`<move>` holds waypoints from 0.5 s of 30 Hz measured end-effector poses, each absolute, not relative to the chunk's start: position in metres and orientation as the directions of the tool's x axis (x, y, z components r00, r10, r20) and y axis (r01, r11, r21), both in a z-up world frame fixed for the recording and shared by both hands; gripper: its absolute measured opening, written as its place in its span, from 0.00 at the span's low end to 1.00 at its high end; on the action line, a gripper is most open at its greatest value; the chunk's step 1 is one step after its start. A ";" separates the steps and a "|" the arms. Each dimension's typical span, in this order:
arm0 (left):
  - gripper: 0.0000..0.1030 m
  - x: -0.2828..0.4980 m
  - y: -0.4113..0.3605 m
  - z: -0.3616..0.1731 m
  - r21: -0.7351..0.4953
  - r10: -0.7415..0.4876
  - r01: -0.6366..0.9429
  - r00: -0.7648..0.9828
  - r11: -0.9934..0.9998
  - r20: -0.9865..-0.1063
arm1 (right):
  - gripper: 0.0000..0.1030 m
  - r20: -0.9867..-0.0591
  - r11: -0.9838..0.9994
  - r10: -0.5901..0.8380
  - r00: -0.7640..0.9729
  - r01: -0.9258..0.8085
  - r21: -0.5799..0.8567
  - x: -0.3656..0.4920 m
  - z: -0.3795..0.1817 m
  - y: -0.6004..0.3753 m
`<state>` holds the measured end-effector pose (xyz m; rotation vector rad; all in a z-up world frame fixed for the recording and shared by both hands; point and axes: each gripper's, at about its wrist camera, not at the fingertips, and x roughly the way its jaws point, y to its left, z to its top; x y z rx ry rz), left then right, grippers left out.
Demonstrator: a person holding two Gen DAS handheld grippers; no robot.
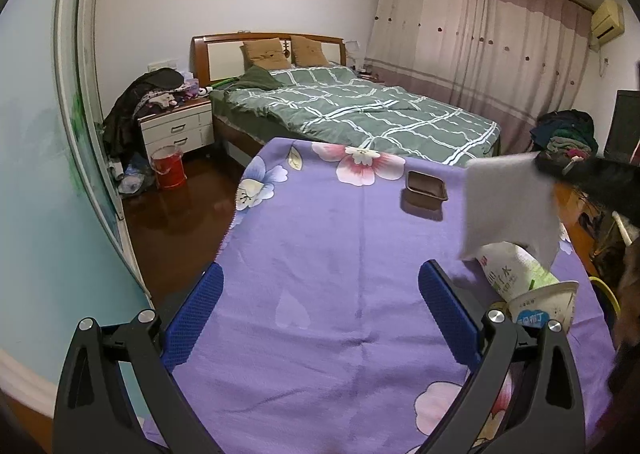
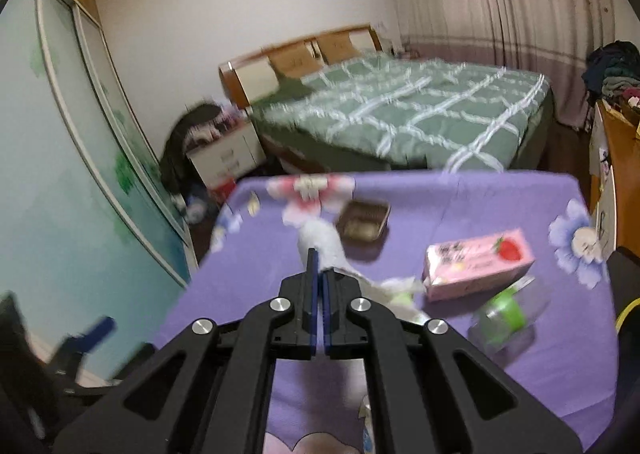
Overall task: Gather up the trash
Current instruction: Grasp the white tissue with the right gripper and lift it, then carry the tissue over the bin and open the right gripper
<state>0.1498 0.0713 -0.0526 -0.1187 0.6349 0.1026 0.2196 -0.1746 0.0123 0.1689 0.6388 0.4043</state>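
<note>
My right gripper point(image 2: 319, 266) is shut on a white tissue point(image 2: 320, 240) and holds it above the purple flowered table point(image 2: 460, 198); the tissue point(image 1: 508, 206) hangs in the air at the right of the left wrist view. My left gripper point(image 1: 320, 286) is open and empty over the table point(image 1: 320, 254). A brown plastic tray point(image 1: 426, 187) sits further back; it also shows in the right wrist view point(image 2: 363, 221). A white paper wrapper point(image 1: 516, 266) and a yoghurt cup point(image 1: 540, 306) lie at my left gripper's right. A pink carton point(image 2: 480, 264) and a clear cup with a green lid point(image 2: 508, 314) lie to the right.
A bed with a green checked cover point(image 1: 352, 110) stands behind the table. A white nightstand point(image 1: 176, 130) piled with clothes and a red bucket point(image 1: 168, 166) are at the left. A sliding wardrobe door point(image 1: 80, 134) runs along the left wall. A wooden cabinet point(image 2: 620, 158) stands on the right.
</note>
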 end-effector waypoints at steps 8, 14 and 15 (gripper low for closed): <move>0.94 0.148 0.056 -0.051 -0.076 0.032 -0.096 0.801 0.992 -0.598 | 0.02 -0.446 0.916 0.387 0.807 -0.278 0.291 0.193 0.053 -0.221; 0.94 0.147 0.038 -0.050 -0.070 0.004 -0.058 0.800 0.996 -0.601 | 0.02 -0.416 0.930 0.330 0.847 -0.218 0.294 0.178 0.063 -0.261; 0.94 0.147 0.033 -0.050 -0.069 -0.003 -0.048 0.800 0.996 -0.600 | 0.02 -0.414 0.933 0.319 0.852 -0.206 0.294 0.177 0.063 -0.267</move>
